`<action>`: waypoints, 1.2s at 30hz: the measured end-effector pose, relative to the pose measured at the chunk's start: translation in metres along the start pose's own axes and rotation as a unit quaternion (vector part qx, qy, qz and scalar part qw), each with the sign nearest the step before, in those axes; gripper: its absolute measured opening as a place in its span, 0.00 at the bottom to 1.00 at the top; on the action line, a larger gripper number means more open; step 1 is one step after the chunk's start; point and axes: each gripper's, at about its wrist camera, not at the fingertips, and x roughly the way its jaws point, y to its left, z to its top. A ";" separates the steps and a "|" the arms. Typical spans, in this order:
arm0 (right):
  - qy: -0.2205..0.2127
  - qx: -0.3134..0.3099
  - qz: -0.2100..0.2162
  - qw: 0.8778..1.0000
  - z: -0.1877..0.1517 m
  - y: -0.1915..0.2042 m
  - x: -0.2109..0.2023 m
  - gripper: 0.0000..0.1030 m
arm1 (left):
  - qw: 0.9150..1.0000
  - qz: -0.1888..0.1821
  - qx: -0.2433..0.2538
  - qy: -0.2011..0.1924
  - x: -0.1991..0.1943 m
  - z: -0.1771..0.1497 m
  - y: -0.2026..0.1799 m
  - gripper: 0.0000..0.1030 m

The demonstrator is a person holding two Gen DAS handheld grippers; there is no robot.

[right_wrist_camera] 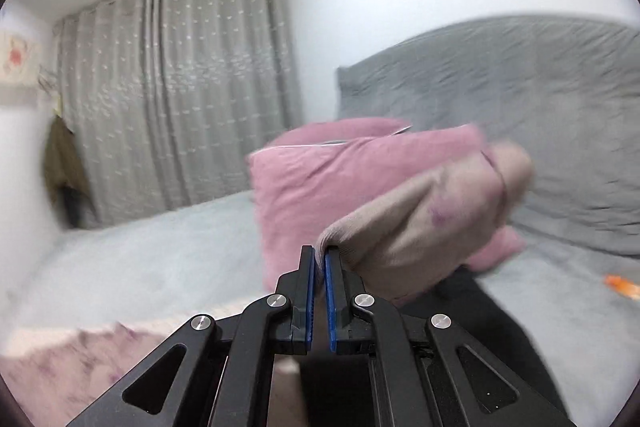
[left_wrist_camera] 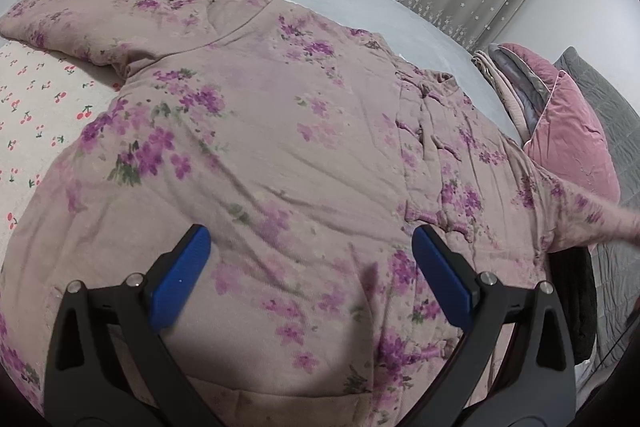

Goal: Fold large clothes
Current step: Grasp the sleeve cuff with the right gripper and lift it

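Note:
A large padded mauve jacket with purple flowers [left_wrist_camera: 280,131] lies spread flat on the bed, one sleeve stretched to the far left. My left gripper [left_wrist_camera: 310,247] is open and empty, hovering just above the jacket's lower body. My right gripper [right_wrist_camera: 319,255] is shut on the cuff of the jacket's right sleeve [right_wrist_camera: 420,215] and holds it lifted above the bed. That raised sleeve shows blurred at the right edge of the left wrist view [left_wrist_camera: 600,223].
A pink pillow [right_wrist_camera: 332,187] and folded blankets [left_wrist_camera: 508,87] sit at the head of the bed, with a grey quilted headboard cover [right_wrist_camera: 520,107] behind. A cherry-print sheet [left_wrist_camera: 36,95] lies at left. Grey curtains [right_wrist_camera: 180,87] hang beyond. A dark garment [left_wrist_camera: 576,299] lies at right.

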 end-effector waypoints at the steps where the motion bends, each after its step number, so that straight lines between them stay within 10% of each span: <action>1: 0.011 -0.001 -0.027 1.000 -0.021 -0.004 -0.007 0.05 | 1.000 -0.003 -0.002 0.003 0.000 0.000 0.000 0.97; 4: 0.119 0.016 -0.073 0.990 -0.084 -0.034 0.027 0.13 | 1.000 -0.010 -0.005 0.008 0.001 0.000 0.001 0.97; 6: 0.260 0.083 -0.057 0.960 -0.135 -0.079 0.079 0.16 | 1.000 -0.016 -0.005 0.011 0.000 0.001 0.000 0.97; 9: 0.239 0.234 0.033 0.942 -0.144 -0.134 0.057 0.21 | 1.000 -0.020 -0.014 0.011 -0.001 0.002 0.002 0.97; 13: 0.216 0.255 0.025 0.942 -0.121 -0.157 0.042 0.29 | 1.000 -0.020 -0.016 0.014 0.000 0.002 0.002 0.97; 22: 0.250 0.417 0.045 0.872 -0.142 -0.201 0.036 0.31 | 0.999 -0.022 -0.036 0.013 -0.003 0.005 0.012 0.97; 26: 0.210 0.371 -0.041 0.903 -0.131 -0.217 0.016 0.72 | 0.999 -0.024 -0.045 0.009 -0.005 0.008 0.014 0.97; 28: 0.228 0.378 -0.039 0.896 -0.139 -0.224 0.027 0.72 | 0.999 -0.019 -0.041 0.007 -0.006 0.008 0.014 0.97; 30: 0.240 0.374 -0.008 0.896 -0.136 -0.213 0.044 0.44 | 0.999 -0.010 -0.038 0.000 -0.010 0.010 0.016 0.97; 32: 0.235 0.300 -0.045 0.923 -0.119 -0.189 0.049 0.14 | 0.999 -0.006 -0.046 -0.008 -0.014 0.013 0.024 0.97; 36: 0.166 0.233 -0.083 0.955 -0.075 -0.167 0.031 0.12 | 0.996 0.001 -0.086 -0.014 -0.025 0.025 0.057 0.97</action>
